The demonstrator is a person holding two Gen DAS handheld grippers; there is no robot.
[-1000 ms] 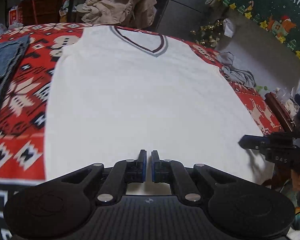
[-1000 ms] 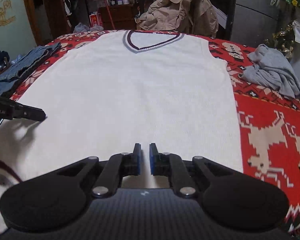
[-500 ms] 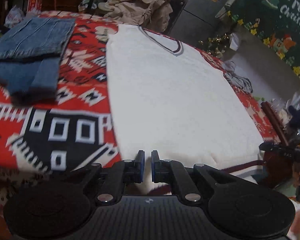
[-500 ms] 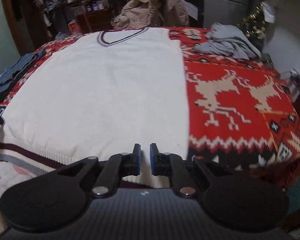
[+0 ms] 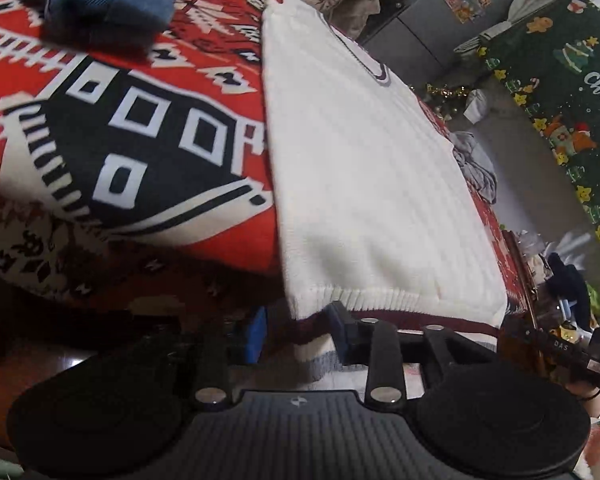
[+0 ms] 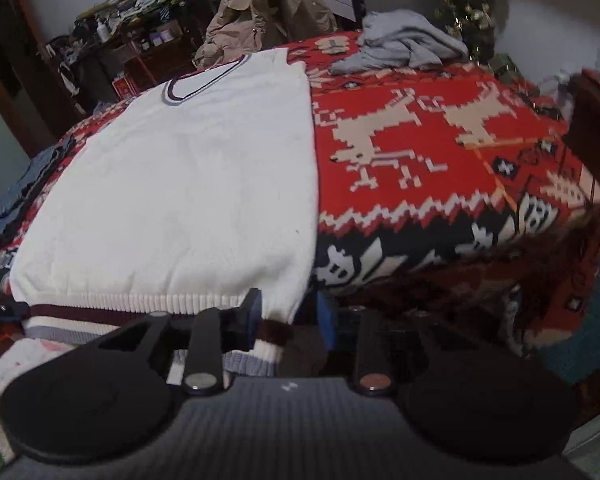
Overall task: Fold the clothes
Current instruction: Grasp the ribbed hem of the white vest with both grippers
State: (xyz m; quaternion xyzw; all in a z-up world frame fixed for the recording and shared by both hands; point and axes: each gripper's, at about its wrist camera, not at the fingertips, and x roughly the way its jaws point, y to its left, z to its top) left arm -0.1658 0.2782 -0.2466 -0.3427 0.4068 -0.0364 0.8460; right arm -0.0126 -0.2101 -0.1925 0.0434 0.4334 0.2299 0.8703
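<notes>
Left wrist view: my left gripper [image 5: 296, 330] jaws are opening around the vest [image 5: 364, 176] hem corner at the bed [image 5: 148, 128] near edge; right gripper [image 6: 290, 320] likewise, nothing pinched yet. Step: grabbing hem corners. Next I need both closing firmly, lifting together.

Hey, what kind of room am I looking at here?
Most likely a lived-in home bedroom. A white sweater vest lies flat on a bed under a red patterned blanket, a tan jacket is draped behind it, and a Christmas wall hanging and cluttered shelves fill the background.
</notes>
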